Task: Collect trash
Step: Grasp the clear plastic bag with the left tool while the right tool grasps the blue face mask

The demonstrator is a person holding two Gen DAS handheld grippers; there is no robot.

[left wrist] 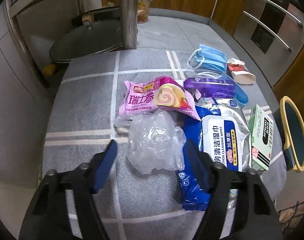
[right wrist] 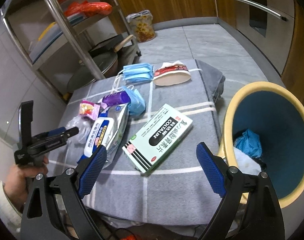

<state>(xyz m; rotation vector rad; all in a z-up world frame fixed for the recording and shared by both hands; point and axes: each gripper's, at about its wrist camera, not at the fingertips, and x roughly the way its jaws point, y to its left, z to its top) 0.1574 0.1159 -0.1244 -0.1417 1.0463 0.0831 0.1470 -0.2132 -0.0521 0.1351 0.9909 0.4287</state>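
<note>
A crumpled clear plastic bag (left wrist: 156, 140) lies on the grey checked cloth (left wrist: 81, 104), and the fingers of my left gripper (left wrist: 150, 146) straddle its near end. The blue pads stand just off its sides, open. Around it lie a pink Swiss roll wrapper (left wrist: 152, 98), a wet wipes pack (left wrist: 222, 140), a purple bottle (left wrist: 210, 86), blue masks (left wrist: 210, 60), a crushed paper cup (left wrist: 242, 74) and a blue wrapper (left wrist: 192, 192). My right gripper (right wrist: 152, 148) hangs wide open above the green medicine box (right wrist: 160, 138). To its right stands the yellow-rimmed bin (right wrist: 232, 108), with blue trash inside.
A metal rack (right wrist: 57, 20) with a pan lid (left wrist: 87, 40) stands at the back left. A filled bag (right wrist: 141, 26) sits by the wooden cabinets. Steel drawer handles (right wrist: 260, 6) run along the right. A hand (right wrist: 17, 182) holds the left gripper (right wrist: 75, 131) at the cloth's left edge.
</note>
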